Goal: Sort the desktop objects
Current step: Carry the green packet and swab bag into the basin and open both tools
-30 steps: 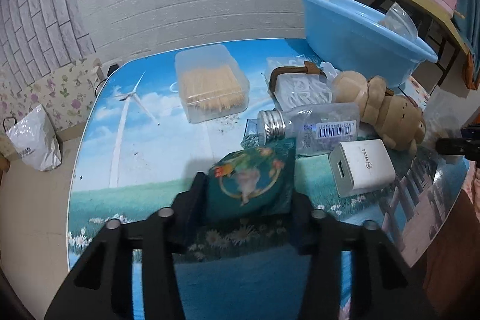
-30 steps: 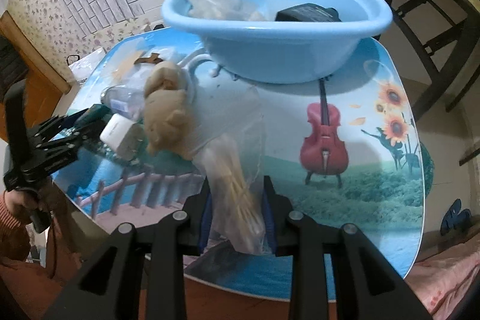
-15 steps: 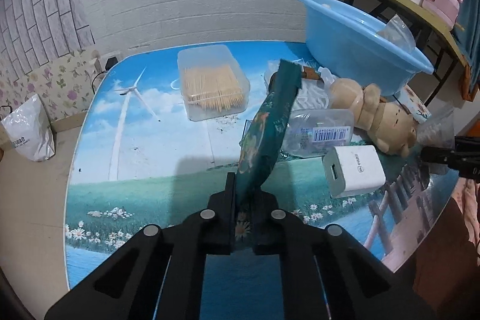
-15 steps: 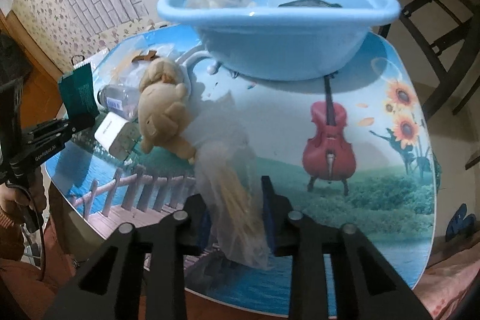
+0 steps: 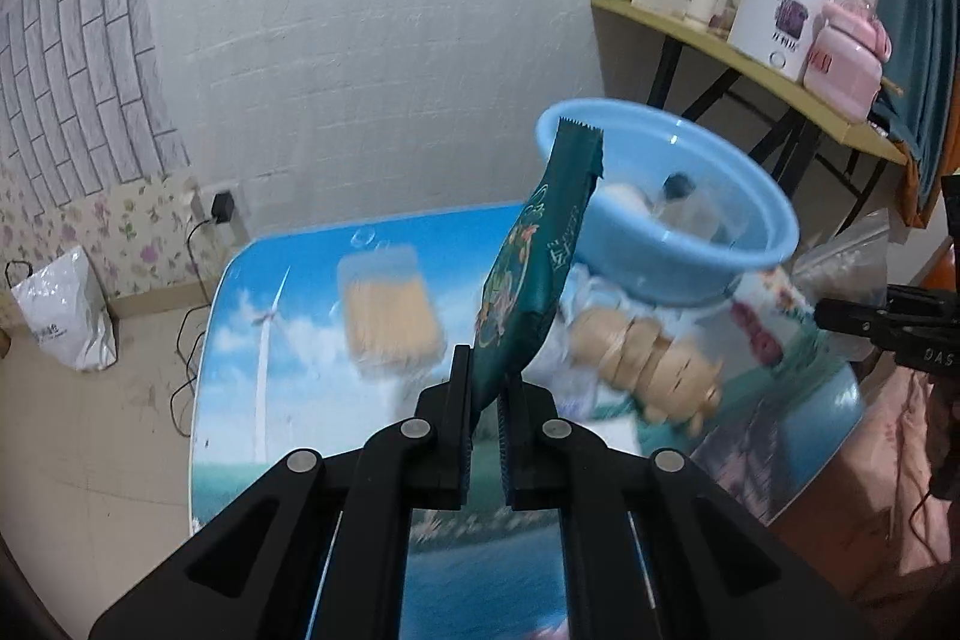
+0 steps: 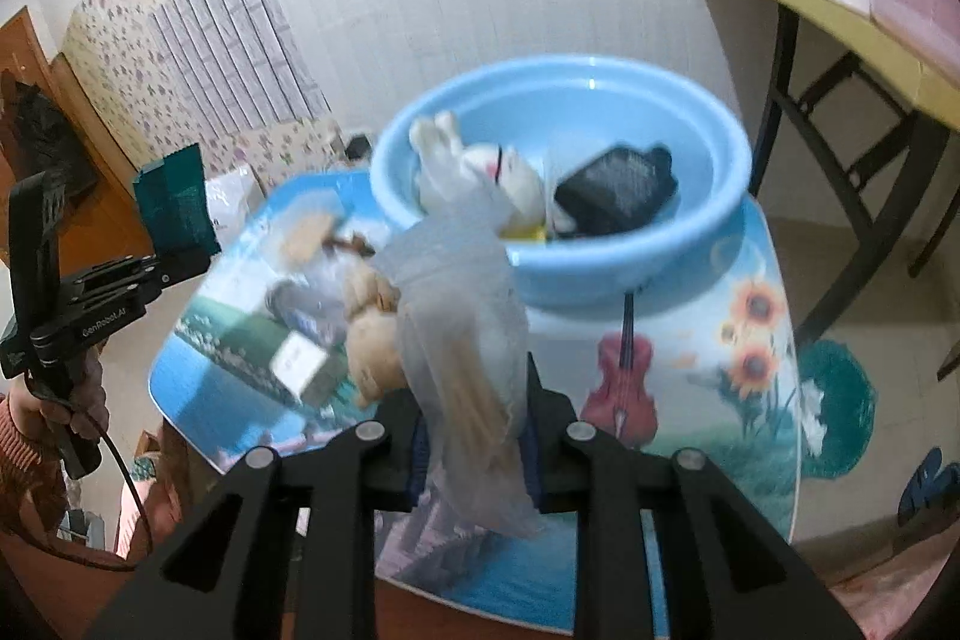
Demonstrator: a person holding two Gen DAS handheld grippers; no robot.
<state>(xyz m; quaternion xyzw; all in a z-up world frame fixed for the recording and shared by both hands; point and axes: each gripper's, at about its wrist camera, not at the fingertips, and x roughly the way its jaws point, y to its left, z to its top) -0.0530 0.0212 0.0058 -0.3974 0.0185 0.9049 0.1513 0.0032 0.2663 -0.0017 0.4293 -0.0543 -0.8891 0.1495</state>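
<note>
Pinched at its lower end, the green packet (image 5: 534, 274) stands nearly upright out of the left gripper (image 5: 485, 415), whose jaws are fully closed on it. It is held clear above the table (image 5: 288, 340), its serrated top edge crossing the basin (image 5: 678, 244) in the left wrist view. It looks light and flat, a crinkly foil that bends rather than breaks; the grip near the sealed end seems sound, though the free length may flop.

The right gripper (image 6: 474, 436) holds a clear bag (image 6: 462, 334) of thin sticks, lifted off the table's near edge with the basin beyond it. Its jaws are narrow and closing, with the bag between them and pressed by the pads. The film is soft and probably slippery, so the hold is best kept on the stick bundle, not on loose plastic.

Inside the basin lie a white plush (image 6: 480, 172) and a black item (image 6: 618, 190) that I cannot identify. On the table between the grippers sit a tan plush (image 6: 372, 334), a white charger (image 6: 300, 361), a bottle and a box of sticks (image 5: 390, 310), all smeared by motion blur. Whatever lies beneath the bag and behind the packet is hidden, and the table's near edge is cut off by the gripper bodies.
</note>
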